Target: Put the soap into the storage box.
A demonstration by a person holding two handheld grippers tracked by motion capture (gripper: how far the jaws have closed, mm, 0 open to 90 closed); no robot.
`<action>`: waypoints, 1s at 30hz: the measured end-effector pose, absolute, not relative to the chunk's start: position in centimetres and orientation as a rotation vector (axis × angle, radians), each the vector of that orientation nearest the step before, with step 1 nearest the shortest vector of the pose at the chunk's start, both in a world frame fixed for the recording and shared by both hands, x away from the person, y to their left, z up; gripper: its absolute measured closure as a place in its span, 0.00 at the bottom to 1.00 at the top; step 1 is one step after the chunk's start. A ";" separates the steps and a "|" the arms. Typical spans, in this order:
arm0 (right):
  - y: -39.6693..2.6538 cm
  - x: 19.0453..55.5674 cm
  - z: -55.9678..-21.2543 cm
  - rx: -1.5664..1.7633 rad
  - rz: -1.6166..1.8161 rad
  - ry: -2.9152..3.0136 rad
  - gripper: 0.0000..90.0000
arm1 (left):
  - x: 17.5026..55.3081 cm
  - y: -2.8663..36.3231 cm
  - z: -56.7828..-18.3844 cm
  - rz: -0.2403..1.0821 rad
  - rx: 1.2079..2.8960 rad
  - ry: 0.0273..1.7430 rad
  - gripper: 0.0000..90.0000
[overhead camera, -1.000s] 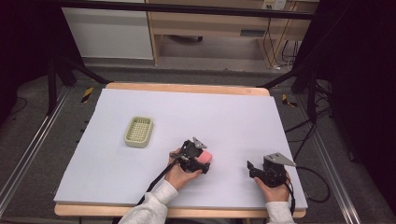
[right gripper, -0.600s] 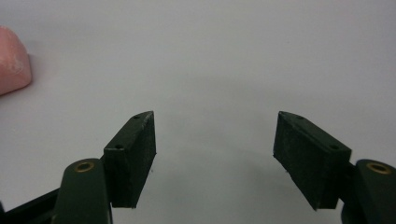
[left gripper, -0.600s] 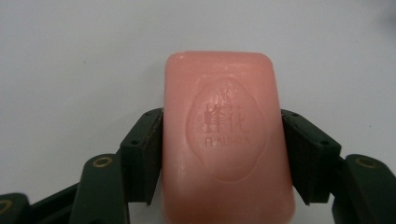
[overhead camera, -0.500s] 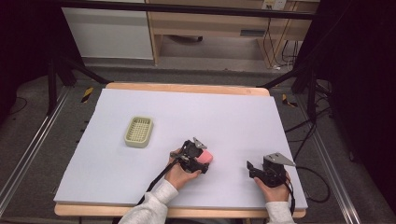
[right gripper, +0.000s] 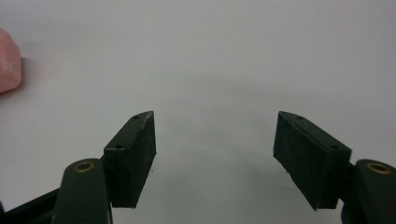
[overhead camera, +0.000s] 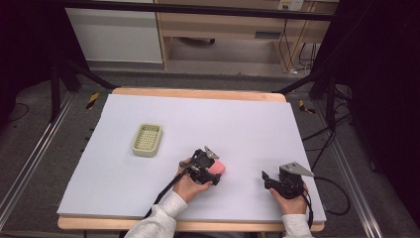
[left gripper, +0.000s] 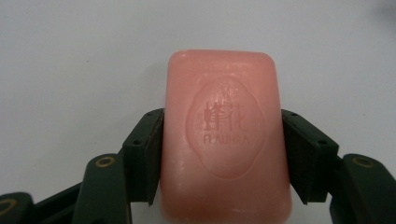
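A pink bar of soap (left gripper: 224, 135) with a stamped oval mark lies on the white sheet (overhead camera: 228, 119), right of the table's middle and near its front. My left gripper (overhead camera: 214, 171) is shut on it, with its black pads (left gripper: 148, 154) pressed against the bar's two long sides. The soap (overhead camera: 218, 167) shows pink just past that gripper in the high view. My right gripper (overhead camera: 268, 179) rests farther right, near the front edge. It (right gripper: 215, 154) stands open over bare sheet with nothing between its pads. A corner of the soap (right gripper: 8, 60) shows at that view's left edge.
A pale green slotted soap dish (overhead camera: 147, 140) sits left of centre on the sheet, apart from both hands. The wooden table edge (overhead camera: 198, 93) frames the sheet. Cables trail from both grippers toward the front. Dark stands and rails flank the table.
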State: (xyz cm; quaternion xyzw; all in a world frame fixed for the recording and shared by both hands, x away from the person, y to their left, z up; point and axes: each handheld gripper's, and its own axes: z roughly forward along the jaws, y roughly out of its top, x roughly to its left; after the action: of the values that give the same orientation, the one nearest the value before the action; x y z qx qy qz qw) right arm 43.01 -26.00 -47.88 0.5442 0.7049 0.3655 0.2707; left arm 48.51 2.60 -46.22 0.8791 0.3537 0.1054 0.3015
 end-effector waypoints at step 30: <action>-26.0 43.0 -47.9 1.464 0.989 1.897 0.33 | 47.5 7.4 -42.2 0.318 2.277 0.937 0.41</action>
State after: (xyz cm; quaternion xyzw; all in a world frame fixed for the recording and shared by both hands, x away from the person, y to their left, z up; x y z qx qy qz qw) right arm 42.97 -25.97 -47.87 0.5436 0.7044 0.3673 0.2710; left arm 47.52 7.43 -42.17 0.8678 0.3570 0.1214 0.3236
